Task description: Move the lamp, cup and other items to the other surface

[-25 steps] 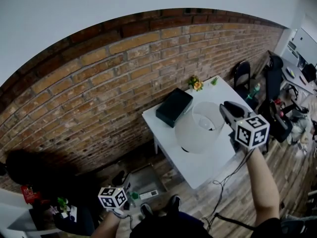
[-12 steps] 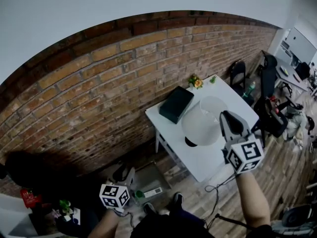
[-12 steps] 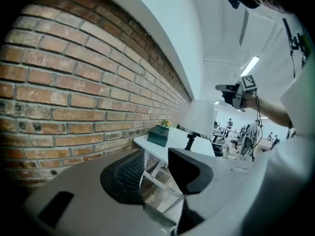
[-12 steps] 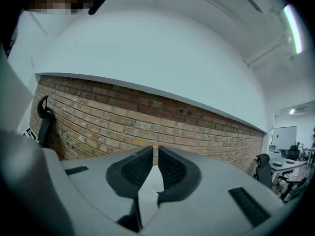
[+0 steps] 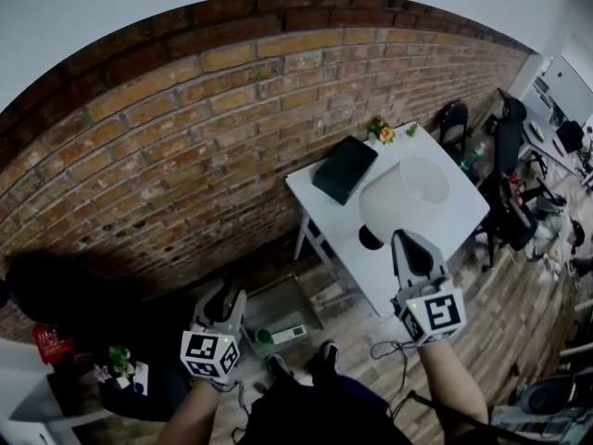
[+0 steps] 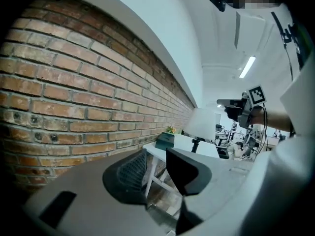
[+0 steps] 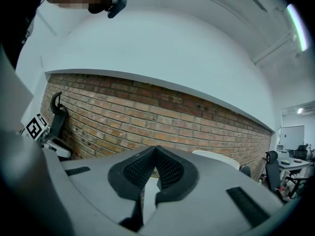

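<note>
While the lamp (image 5: 405, 196) stands upright on the table (image 5: 463, 219), just ahead of my right gripper (image 5: 408, 239), the nearer one, its jaws clenched on nothing, my left gripper (image 5: 228, 297) hangs well apart, jaws parted, lately narrowing, empty. No writing legible.

The right tongs (image 5: 405, 241) pull back from the white cylindrical lampshade (image 5: 405, 196) to the near edge of the white counter (image 5: 454, 225), and their jaws have just closed together, empty. The left tongs (image 5: 228, 297) rise, their jaws closing partway on nothing.
</note>
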The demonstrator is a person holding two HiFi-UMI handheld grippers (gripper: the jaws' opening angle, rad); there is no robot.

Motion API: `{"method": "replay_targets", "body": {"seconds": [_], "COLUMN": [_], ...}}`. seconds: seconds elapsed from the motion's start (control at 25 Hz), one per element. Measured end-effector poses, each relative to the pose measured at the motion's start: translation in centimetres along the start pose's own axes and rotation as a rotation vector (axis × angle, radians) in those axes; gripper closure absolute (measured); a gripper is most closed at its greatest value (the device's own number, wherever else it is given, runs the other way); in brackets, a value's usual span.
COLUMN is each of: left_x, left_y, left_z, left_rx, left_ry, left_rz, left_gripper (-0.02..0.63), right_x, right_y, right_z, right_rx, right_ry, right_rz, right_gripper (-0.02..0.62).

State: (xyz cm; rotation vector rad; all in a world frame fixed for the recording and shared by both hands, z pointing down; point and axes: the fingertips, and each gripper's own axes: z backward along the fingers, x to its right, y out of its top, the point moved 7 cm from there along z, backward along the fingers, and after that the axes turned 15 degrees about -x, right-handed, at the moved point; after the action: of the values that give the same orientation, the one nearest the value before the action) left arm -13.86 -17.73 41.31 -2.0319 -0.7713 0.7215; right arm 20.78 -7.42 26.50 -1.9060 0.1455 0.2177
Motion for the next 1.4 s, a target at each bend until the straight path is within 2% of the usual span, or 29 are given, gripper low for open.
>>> {"method": "replay_targets", "body": {"seconds": [0.2,0.52,0.76,0.96,1.08,1.28,1.4], "left_x": [0.3,2.9,7.1,9.5,9.2,6.8,4.5], "left_y": [-1.6,-5.8,-11.7,-16.2,-19.2,-26.5,-31.5], "left_z": [1.7,3.7,3.6,2.6,1.3,-3.0,-6.8], "left_rx": [0.003,-0.058,-0.179,-0.264,-0.294,-0.352,-0.419], "left_ry": [0.034,0.167,0.278,0.303,0.31,0.301,0.292], "left_rz": [0.009,0.05,0.028,0.034,0.054,0.123,0.116], "left_gripper": [0.486,0.486,0.486,0.486,0.486,0.479,0.416], "right_x": [-3.8,-6.6,-8.5,-9.9,-11.0,-13.5,-15.3], "right_y": [-2.7,-8.8,-14.9,-19.4,-21.7,-25.3,-28.1], "right_z": [-0.8,-2.6,-3.5,-4.6,-5.4,-6.5,-7.8], "right_rx": [-0.065,-0.132,-0.182,-0.24,-0.264,-0.321,-0.365], "right_ry": [0.086,0.253,0.404,0.495,0.531,0.578,0.583], "right_rz": [0.057,0.066,0.12,0.134,0.147,0.132,0.144], "right_gripper": [0.591,0.591,0.591,0.591,0.591,0.591,0.591]}}
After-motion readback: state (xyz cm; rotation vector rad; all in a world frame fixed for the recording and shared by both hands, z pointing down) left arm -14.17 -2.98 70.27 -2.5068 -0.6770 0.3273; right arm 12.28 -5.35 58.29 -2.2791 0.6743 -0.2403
